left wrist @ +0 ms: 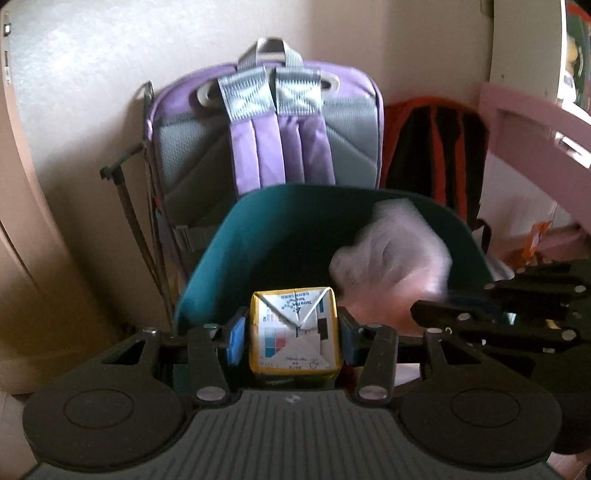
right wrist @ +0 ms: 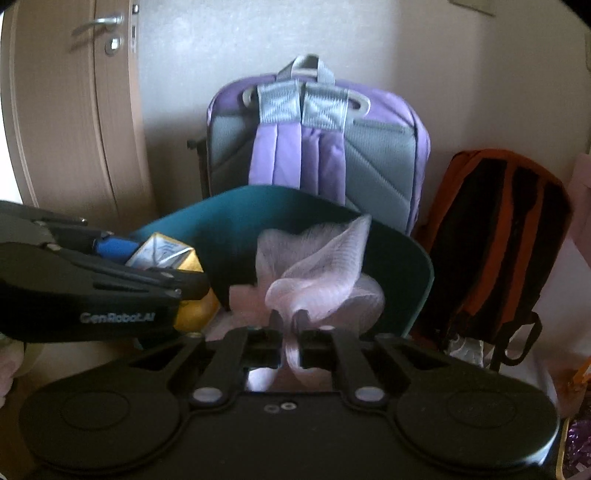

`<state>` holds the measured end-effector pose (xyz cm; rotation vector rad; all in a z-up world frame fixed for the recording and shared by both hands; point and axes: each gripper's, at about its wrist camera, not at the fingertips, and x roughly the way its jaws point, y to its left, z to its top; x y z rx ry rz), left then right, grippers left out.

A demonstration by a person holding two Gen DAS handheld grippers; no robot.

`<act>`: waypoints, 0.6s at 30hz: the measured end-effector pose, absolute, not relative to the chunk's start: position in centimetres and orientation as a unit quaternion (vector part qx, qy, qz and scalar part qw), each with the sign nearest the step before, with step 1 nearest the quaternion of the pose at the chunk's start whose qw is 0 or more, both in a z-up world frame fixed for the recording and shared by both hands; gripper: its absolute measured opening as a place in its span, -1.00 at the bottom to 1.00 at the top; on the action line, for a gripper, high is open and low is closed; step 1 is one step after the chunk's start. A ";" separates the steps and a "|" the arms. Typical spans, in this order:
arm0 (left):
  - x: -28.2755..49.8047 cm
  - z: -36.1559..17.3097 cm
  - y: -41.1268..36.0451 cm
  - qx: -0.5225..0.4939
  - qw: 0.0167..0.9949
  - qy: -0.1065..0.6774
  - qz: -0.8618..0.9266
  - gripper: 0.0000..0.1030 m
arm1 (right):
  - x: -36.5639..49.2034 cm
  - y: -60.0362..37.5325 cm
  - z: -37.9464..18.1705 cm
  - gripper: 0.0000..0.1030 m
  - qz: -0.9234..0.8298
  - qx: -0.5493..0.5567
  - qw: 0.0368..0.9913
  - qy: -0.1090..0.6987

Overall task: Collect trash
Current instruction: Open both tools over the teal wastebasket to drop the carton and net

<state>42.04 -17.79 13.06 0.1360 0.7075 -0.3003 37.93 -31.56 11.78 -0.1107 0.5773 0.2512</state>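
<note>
My left gripper (left wrist: 293, 334) is shut on a small yellow and white drink carton (left wrist: 294, 329), held at the near rim of a teal bin (left wrist: 207, 258). The carton and left gripper also show in the right wrist view (right wrist: 166, 254). My right gripper (right wrist: 289, 321) is shut on a crumpled pale pink tissue (right wrist: 317, 258) and holds it over the teal bin (right wrist: 399, 254). In the left wrist view the tissue (left wrist: 391, 251) is blurred over the bin's right side, with the right gripper (left wrist: 498, 314) beside it.
A purple and grey backpack (left wrist: 266, 129) leans on the wall behind the bin. An orange and black backpack (right wrist: 498, 229) stands to its right. A door with a handle (right wrist: 99, 26) is at the left. Pink furniture (left wrist: 535, 122) is at the right.
</note>
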 end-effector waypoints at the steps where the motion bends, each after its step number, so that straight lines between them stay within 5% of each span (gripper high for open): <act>1: 42.2 12.8 -18.0 0.069 0.924 0.348 -0.146 -0.06 | 38.0 -31.5 11.5 -0.80 0.121 -0.058 0.949 0.286; 12: 42.4 12.2 -18.0 0.052 0.919 0.362 -0.149 -0.03 | 37.4 -32.0 11.1 -0.25 0.122 -0.050 0.952 0.276; 18: 40.7 13.9 -17.3 0.041 0.923 0.351 -0.150 0.10 | 35.5 -32.2 12.0 -0.11 0.117 -0.054 0.954 0.270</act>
